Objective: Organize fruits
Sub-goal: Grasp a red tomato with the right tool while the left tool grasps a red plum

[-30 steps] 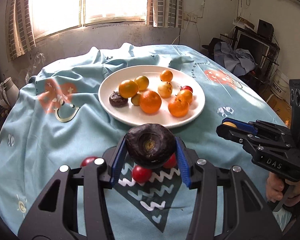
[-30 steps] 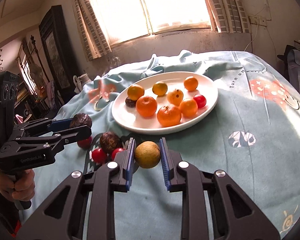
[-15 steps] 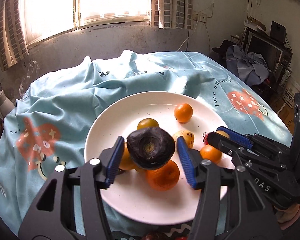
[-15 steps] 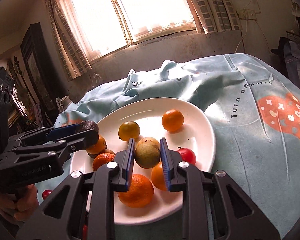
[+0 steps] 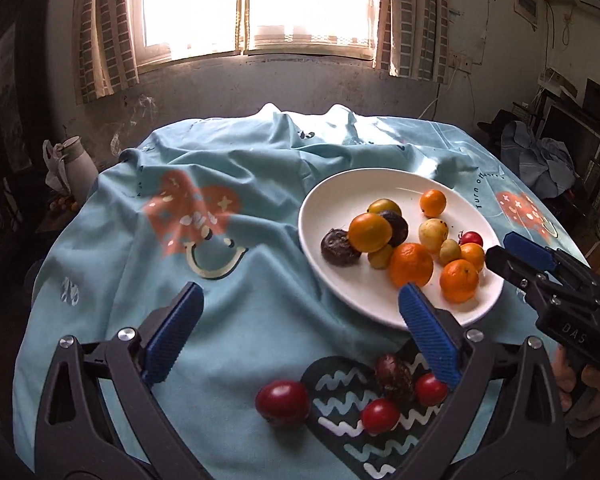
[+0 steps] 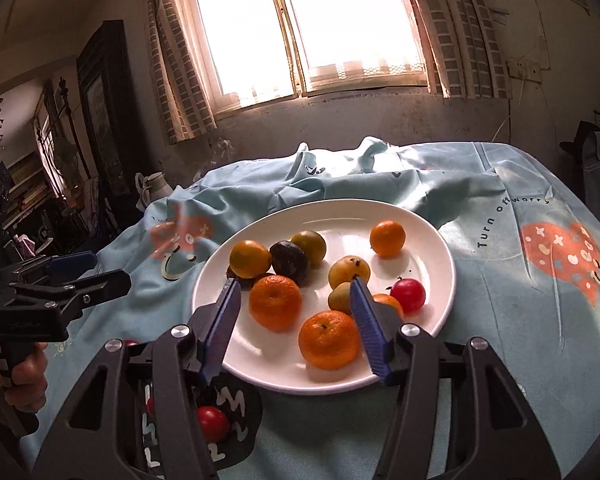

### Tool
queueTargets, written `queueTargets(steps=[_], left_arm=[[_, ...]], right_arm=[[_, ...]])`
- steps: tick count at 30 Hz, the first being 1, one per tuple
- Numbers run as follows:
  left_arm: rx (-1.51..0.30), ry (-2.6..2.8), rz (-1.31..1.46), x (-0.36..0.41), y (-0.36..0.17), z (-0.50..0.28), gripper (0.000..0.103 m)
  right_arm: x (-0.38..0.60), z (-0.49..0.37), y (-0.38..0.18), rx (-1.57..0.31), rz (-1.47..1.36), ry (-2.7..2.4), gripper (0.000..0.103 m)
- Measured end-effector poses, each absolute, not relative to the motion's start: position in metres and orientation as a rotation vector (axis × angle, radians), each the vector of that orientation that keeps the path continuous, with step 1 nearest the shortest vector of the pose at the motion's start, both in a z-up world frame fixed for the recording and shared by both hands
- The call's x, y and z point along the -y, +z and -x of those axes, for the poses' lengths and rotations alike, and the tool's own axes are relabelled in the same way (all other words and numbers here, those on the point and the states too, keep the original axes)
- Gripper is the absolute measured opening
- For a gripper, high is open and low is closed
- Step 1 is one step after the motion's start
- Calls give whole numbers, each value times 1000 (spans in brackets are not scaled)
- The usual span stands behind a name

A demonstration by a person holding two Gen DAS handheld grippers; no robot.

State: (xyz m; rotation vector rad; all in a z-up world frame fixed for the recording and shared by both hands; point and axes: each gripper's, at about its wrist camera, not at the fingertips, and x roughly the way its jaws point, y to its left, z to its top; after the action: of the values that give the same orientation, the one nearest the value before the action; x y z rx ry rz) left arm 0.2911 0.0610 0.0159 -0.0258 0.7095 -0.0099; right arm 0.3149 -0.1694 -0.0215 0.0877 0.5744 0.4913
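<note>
A white plate (image 5: 332,276) (image 6: 436,248) on the blue tablecloth holds several oranges, yellow-green fruits, dark passion fruits and a cherry tomato. The dark passion fruit (image 6: 290,262) and the small yellow-green fruit (image 6: 340,298) lie among them. My left gripper (image 5: 300,300) is open and empty, left of and near the plate's front rim. My right gripper (image 6: 296,300) is open and empty above the plate's front part. On the cloth lie three red tomatoes (image 5: 283,397) and a dark passion fruit (image 5: 394,372), in front of the plate.
The tablecloth (image 5: 220,280) is wrinkled, with folds behind the plate. A white kettle (image 5: 74,164) stands beyond the table's left edge. The table sits under a bright window; furniture and clothes crowd the right side.
Both grippers opened and let their fruits go onto the plate: the left its dark passion fruit, the right its yellow-green fruit. Both then drew back; the left moved left.
</note>
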Motion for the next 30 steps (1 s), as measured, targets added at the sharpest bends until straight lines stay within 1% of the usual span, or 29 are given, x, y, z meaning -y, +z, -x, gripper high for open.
queueTargets(steps=[7, 9, 12, 14, 16, 19, 23, 26, 28, 30], left_arm=[[-747, 65, 172, -101, -15, -252, 100], [-750, 66, 207, -106, -16, -249, 100], [-719, 77, 181, -104, -11, -243, 100], [-705, 80, 163, -101, -8, -240, 100], [-707, 76, 165, -101, -7, -238, 100], [-718, 72, 173, -101, -8, -240, 100], [-721, 74, 170, -101, -9, -241, 100], [-724, 78, 169, -101, -10, -242, 100], [-721, 84, 168, -101, -9, -242, 100], [-717, 90, 166, -102, -9, -241, 100]], right_arm=[[129, -270, -45, -711, 75, 535, 57], [120, -263, -54, -750, 103, 571, 57], [110, -258, -62, -765, 167, 562, 57], [109, -259, -66, -779, 184, 560, 55], [110, -261, -69, -800, 185, 557, 51], [110, -264, -73, -816, 191, 557, 47], [108, -263, -74, -820, 200, 565, 47], [105, -263, -73, -814, 209, 572, 44], [103, -264, -74, -818, 215, 572, 40], [101, -266, -75, -830, 215, 574, 40]])
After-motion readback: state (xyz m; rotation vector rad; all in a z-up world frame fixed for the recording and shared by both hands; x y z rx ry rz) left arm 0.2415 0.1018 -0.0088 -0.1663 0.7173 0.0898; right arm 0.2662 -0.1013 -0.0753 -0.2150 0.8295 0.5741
